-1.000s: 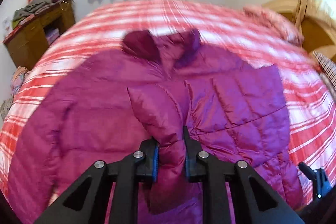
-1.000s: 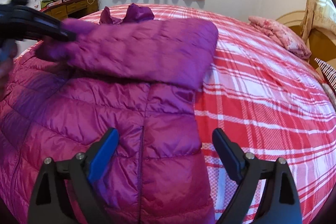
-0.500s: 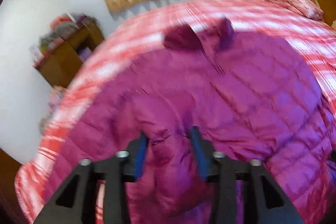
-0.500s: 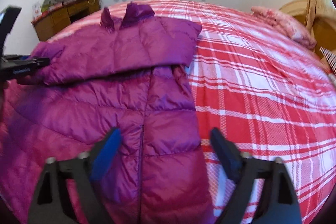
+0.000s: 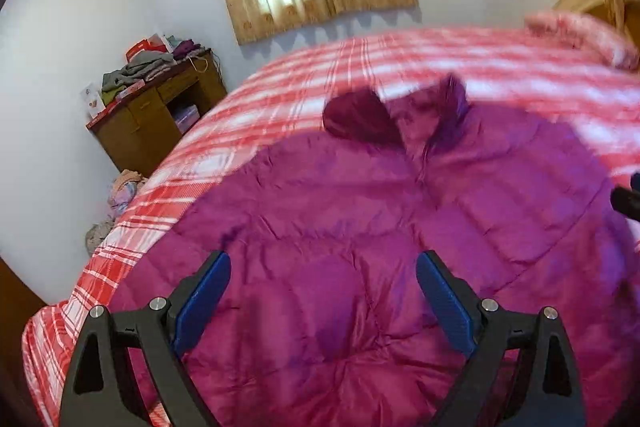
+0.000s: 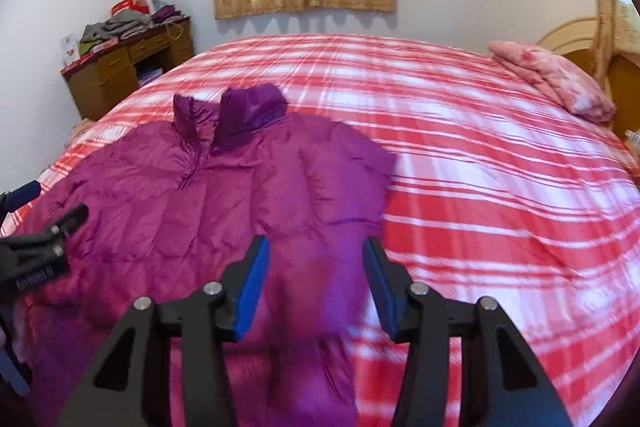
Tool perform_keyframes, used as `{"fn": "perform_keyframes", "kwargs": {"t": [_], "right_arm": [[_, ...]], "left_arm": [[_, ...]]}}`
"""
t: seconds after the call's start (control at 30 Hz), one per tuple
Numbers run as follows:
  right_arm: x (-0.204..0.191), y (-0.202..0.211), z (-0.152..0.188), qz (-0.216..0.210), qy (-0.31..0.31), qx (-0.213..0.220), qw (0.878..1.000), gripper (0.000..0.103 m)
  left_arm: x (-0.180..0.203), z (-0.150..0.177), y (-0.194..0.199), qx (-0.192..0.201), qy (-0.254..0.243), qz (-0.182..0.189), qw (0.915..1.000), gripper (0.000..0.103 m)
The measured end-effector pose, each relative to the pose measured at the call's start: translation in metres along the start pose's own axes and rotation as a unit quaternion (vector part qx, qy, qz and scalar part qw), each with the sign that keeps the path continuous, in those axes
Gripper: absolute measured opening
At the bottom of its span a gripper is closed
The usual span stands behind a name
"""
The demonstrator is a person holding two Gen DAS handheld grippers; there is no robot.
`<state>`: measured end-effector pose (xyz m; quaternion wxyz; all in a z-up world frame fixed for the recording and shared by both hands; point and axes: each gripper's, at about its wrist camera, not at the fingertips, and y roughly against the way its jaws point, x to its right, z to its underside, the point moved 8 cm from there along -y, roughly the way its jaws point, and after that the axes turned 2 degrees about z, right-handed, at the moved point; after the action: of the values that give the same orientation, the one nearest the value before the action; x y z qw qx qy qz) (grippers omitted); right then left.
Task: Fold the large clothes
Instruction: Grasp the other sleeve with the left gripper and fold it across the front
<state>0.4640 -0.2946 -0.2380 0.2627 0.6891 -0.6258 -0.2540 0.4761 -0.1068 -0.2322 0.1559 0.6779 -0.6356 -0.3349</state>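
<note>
magenta puffer jacket (image 6: 240, 195) lies flat on the red plaid bedspread (image 6: 480, 187), centre-left of frame. left gripper (image 5: 322, 291), jaws wide, holds nothing; right gripper (image 6: 316, 281), jaws moderately apart, straddles the jacket's lower edge.

Left tongs (image 5: 323, 269) and right tongs (image 6: 316, 255) both gape, gripping nothing.

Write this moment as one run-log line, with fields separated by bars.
task: fold large clothes | left gripper: open, empty | right gripper: open, empty | magenta quilted puffer jacket: flat on red-and-white plaid bedcover
</note>
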Motion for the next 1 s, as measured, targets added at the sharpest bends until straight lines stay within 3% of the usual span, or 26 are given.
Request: {"fn": "perform_keyframes", "kwargs": {"t": [0.07,0.13,0.4,0.77,1.0], "right_arm": [[-0.010,-0.017,0.008,-0.010,0.012,-0.010,1.000,0.052],[-0.015,-0.032,0.018,-0.006,0.023,-0.022,0.999,0.052],[-0.005,-0.040,0.025,-0.017,0.010,-0.038,0.999,0.052],[-0.010,-0.046,0.026,0.002,0.027,-0.049,0.998,0.052],[-0.012,-0.047,0.027,0.015,0.037,-0.050,0.998,0.052]], "left_arm": [[0.001,0.014,-0.022,-0.031,-0.005,-0.011,0.9995,0.094],[0.000,0.028,-0.039,-0.053,0.004,0.002,0.9986,0.094],[0.001,0.035,-0.046,-0.057,0.015,0.013,0.9982,0.097],[-0.007,0.038,-0.054,-0.074,0.057,0.055,0.9941,0.100],[-0.007,0.038,-0.056,-0.075,0.059,0.057,0.9938,0.101]]}}
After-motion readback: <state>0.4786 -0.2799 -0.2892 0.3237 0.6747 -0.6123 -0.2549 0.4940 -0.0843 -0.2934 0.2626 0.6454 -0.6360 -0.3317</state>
